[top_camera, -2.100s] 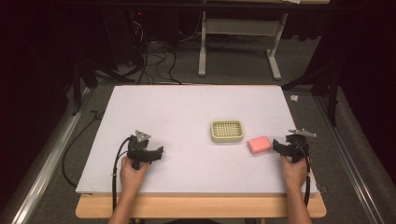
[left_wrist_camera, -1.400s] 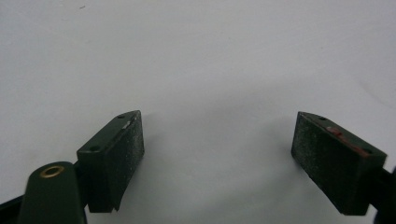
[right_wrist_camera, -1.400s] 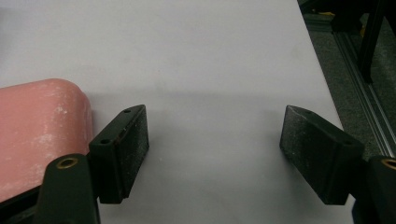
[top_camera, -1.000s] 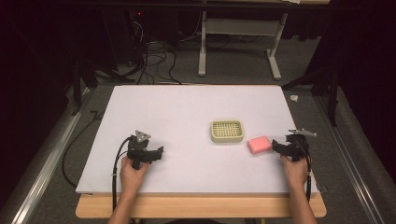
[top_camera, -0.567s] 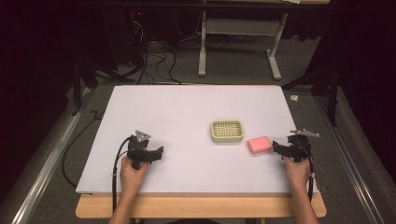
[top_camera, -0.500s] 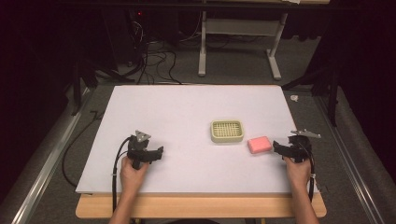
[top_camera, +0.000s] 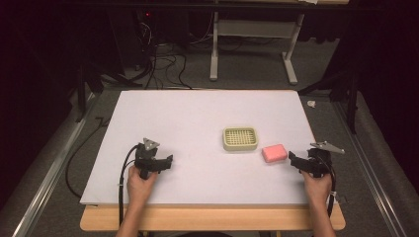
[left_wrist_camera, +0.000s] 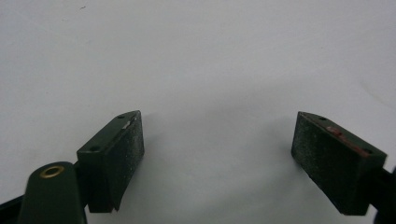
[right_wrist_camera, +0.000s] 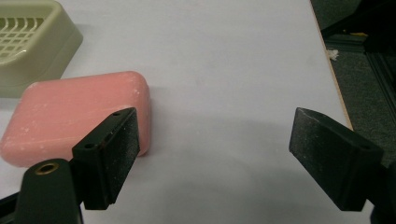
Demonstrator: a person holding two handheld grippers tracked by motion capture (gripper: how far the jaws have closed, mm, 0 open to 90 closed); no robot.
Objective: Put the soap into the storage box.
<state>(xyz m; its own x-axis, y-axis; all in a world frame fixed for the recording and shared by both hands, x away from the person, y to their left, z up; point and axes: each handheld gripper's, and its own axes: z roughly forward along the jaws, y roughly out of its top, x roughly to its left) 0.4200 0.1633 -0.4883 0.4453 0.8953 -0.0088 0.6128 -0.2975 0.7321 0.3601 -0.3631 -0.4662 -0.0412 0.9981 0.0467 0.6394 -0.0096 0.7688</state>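
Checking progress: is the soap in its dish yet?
Out. The pink soap lies on the table beside the empty dish.

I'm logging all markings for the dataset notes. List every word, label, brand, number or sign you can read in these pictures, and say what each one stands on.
None: no readable text in any of the pictures.
Pink rectangular bar of soap: no stamp or brand on the faces that show.
Pale green slotted plastic soap dish: no label.
White table top: unmarked.
Left gripper and right gripper: black jaws bear no lettering.
Equipment in the dark background: too small and dim to read.
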